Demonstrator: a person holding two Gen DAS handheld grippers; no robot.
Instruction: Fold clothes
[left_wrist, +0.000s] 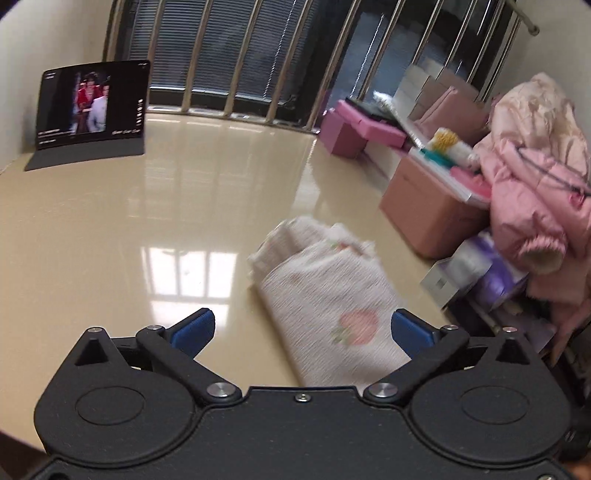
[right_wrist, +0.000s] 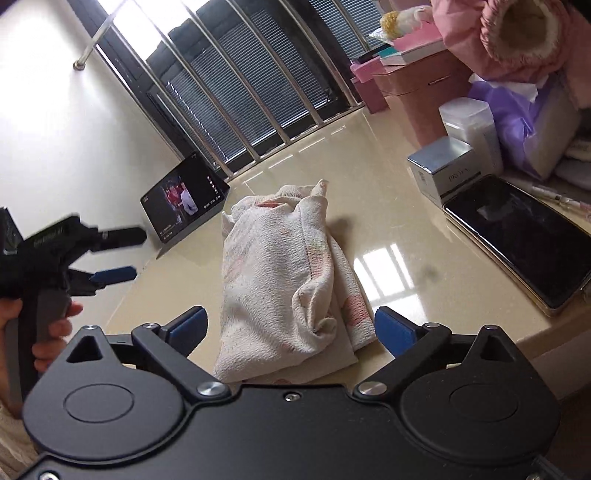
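While the garment (right_wrist: 284, 280) lies bunched on the table (right_wrist: 406, 251), right of the tablet (right_wrist: 184, 206), we hold both grippers spread wide and empty. Its long axis runs straight away from our right gripper (right_wrist: 290, 328), whose fingers (right_wrist: 188, 325) straddle the near end without touching it. Our left gripper (right_wrist: 114, 254) hangs off to the tablet side, apart from the cloth; from its own camera the left gripper (left_wrist: 301, 330) sees the garment (left_wrist: 325, 291) angled rightward. We judge the right gripper nearer, better placed for the next grasp.
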